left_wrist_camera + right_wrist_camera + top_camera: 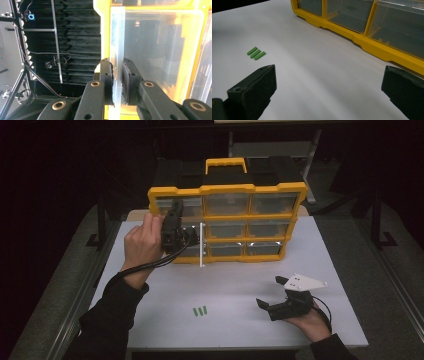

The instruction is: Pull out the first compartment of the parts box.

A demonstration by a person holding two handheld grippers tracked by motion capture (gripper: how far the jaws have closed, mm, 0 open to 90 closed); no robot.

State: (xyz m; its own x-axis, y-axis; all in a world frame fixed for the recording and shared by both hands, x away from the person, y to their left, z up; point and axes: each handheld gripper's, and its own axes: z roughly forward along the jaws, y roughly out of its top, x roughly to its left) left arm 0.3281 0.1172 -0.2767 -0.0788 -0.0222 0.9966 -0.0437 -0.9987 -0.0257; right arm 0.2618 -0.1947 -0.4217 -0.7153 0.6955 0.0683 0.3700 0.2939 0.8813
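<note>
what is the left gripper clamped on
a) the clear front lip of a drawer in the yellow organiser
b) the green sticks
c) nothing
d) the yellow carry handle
a: in the left gripper view the left gripper has both black pads pressed on the clear plastic drawer lip of the yellow organiser.

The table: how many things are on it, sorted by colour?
Yellow: 1, the organizer box with clear drawers
Green: 3, the little sticks lying side by side
Black: 2, the left gripper pinching a drawer front, and the right gripper with jaws wide open
Total: 6
</note>
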